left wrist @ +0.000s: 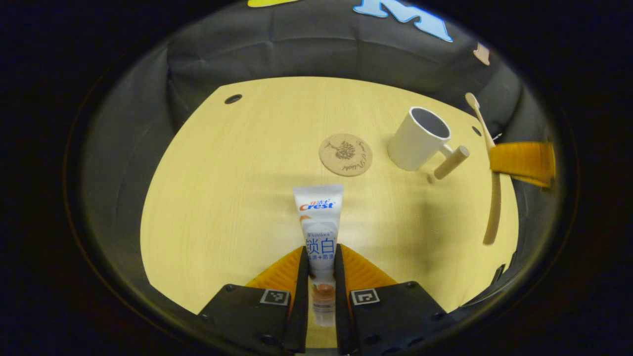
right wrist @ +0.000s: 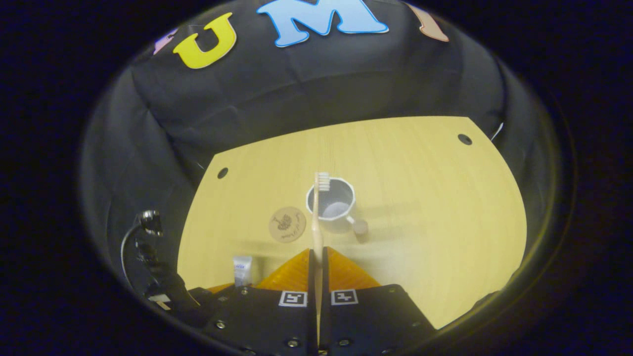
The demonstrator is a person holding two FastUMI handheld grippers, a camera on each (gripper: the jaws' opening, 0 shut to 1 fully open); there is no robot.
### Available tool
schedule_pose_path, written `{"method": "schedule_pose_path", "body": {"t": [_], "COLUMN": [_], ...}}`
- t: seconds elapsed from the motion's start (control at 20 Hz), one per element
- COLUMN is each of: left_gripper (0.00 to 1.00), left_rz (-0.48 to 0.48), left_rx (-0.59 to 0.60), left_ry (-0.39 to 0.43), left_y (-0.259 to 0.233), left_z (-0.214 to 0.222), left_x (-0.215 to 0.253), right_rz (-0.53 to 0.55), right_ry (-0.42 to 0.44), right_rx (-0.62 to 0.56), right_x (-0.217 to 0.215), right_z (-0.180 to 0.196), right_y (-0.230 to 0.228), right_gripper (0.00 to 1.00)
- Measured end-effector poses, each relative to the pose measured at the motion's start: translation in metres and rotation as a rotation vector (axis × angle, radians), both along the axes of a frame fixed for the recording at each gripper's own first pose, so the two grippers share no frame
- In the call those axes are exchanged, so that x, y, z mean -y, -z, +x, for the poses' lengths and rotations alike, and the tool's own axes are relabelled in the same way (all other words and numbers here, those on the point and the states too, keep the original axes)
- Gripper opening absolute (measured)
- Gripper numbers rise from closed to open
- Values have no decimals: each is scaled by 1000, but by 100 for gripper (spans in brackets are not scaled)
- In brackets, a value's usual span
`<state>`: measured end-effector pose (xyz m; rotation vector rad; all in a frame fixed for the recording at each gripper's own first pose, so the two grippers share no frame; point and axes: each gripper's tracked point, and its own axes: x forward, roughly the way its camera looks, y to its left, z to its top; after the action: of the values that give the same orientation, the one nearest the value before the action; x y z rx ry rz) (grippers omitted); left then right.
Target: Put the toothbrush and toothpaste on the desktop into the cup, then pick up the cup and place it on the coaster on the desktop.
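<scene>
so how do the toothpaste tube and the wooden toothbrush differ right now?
The white toothpaste tube is broad, flat and printed; the pale wooden toothbrush is a thin plain stick with bristles at its tip. The tube sits in the left gripper, the brush in the right gripper. The brush's head reaches over the white cup in the right gripper view; the tube is short of the cup. Shared: both are clamped between fingers, off the wooden desktop.
</scene>
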<state>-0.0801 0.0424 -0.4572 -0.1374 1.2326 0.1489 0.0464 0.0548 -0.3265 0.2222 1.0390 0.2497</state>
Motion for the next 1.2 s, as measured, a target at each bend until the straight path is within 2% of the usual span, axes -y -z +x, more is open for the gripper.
{"method": "schedule_pose_path", "body": {"t": [0.3,0.5,0.85,1.2], "left_gripper": [31,31,31,30], "left_rz": [5,27,44,58], "left_rx": [4,2,-4,-10], "left_ry": [-35,-45,-56,-76], "left_y": [-9,-9,-14,-13], "left_z": [-2,-5,-12,-14], "left_x": [-20,-32,-44,-52], "right_rz": [18,22,15,-42], "right_ry": [33,54,103,67], "right_rx": [112,124,122,219], "right_x": [-12,-15,-7,-10], "right_z": [74,105,138,145], "right_y": [-24,-10,22,43], "right_gripper": [3,3,3,3]}}
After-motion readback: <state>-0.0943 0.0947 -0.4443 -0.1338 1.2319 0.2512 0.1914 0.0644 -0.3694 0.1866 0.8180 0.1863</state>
